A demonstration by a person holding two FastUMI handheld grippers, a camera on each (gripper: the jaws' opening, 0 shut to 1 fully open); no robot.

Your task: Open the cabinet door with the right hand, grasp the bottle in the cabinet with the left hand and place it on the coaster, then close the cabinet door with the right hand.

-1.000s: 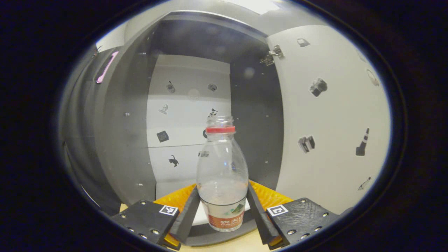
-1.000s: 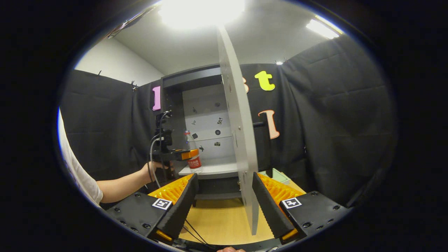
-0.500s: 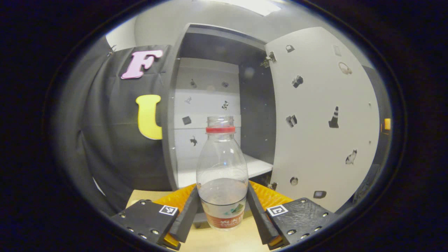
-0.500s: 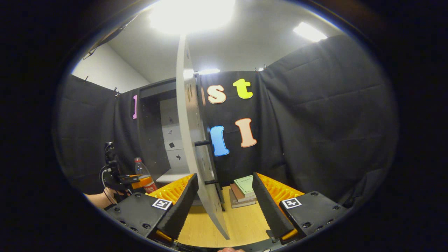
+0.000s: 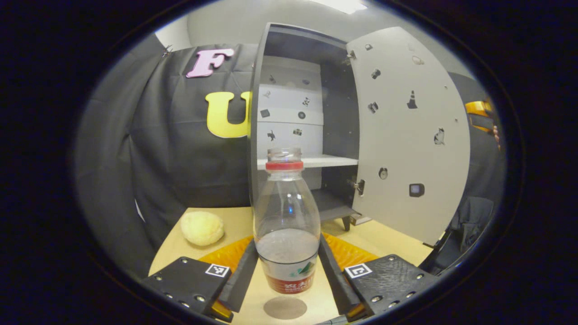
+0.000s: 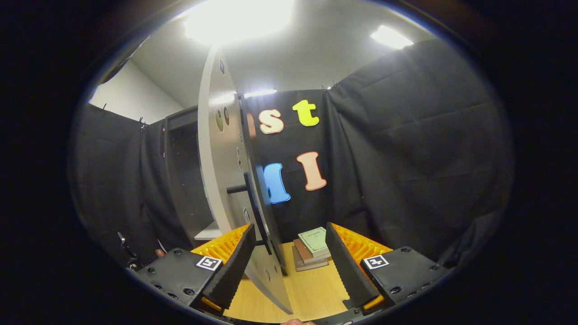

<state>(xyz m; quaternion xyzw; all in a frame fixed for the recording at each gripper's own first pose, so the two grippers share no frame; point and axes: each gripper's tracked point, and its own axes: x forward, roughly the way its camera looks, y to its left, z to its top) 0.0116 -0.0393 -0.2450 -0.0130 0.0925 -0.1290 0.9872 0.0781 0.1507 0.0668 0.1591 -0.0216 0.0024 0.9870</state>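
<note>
Booth table (image 5: 212, 257), left gripper view, far left: a pale yellow round lump (image 5: 202, 228) lies near the edge, well apart from everything else. Left gripper (image 5: 287, 275) holds the bottle (image 5: 286, 216) upright, both fingers pressed against its lower body at the label band, so the jaws are clamped on it. Bottle is clear, capless, with a red neck ring and a little liquid low down. Directly beneath it, on the table, lies a round grey coaster (image 5: 285, 307); bottle base appears above the coaster, contact cannot be confirmed. Behind the bottle stands the dark cabinet (image 5: 259, 113), a white shelf (image 5: 311, 161) across its middle. To the right, the cabinet door (image 5: 406, 135) hangs wide open, small picture stickers on its inner face.

Right gripper view: cabinet body (image 6: 180, 180) at left, door (image 6: 221, 180) seen nearly edge-on, a dark bar handle (image 6: 253, 198) on its outer face. Right gripper (image 6: 287, 266) has its jaws set wide apart; the door's lower edge passes between the fingers, contact not evident. Stack of books (image 6: 311, 248) rests on the table (image 6: 316, 289) beyond, against the cloth wall.
</note>
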